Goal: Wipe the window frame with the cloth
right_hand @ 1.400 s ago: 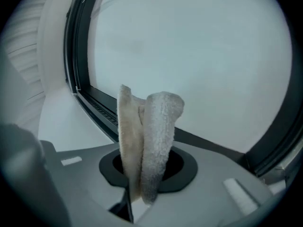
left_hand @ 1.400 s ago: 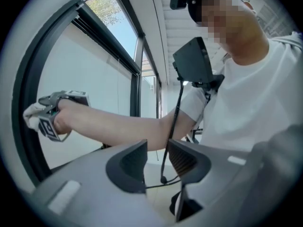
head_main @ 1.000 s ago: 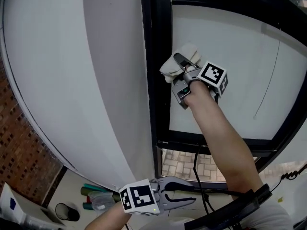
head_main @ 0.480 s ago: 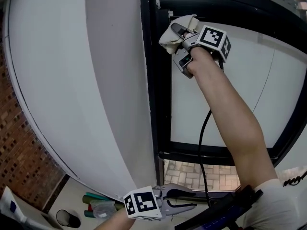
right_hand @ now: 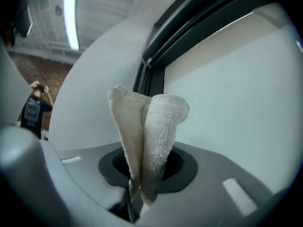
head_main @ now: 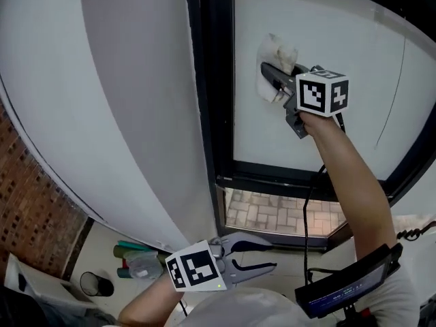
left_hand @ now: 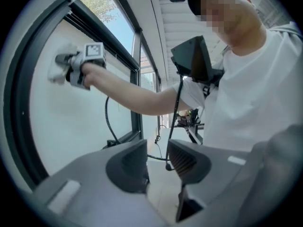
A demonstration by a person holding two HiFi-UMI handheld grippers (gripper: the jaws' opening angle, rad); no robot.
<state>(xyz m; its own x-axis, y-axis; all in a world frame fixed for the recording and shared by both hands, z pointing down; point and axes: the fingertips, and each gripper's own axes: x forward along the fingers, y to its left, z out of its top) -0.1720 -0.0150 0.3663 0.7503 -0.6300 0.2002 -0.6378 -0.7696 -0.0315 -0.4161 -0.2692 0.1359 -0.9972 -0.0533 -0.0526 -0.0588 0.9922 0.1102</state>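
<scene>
Cream-white fuzzy cloth (head_main: 276, 52) vs. black window frame (head_main: 211, 114), pane (head_main: 340, 19) pale grey-white. Grey plastic on left gripper (head_main: 272, 253) & right gripper (head_main: 266, 69), darker grey pads (left_hand: 128, 167), b&w square markers on both cubes. Red-brown brick wall (head_main: 27, 203), beige paving (head_main: 272, 213) w/ brick pattern, white shirt (left_hand: 246, 89).

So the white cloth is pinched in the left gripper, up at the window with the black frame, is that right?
Not the left. The right gripper view shows the white cloth pinched in the right gripper, up at the window with the black frame. The left gripper hangs low with its jaws apart and nothing between them.
</scene>
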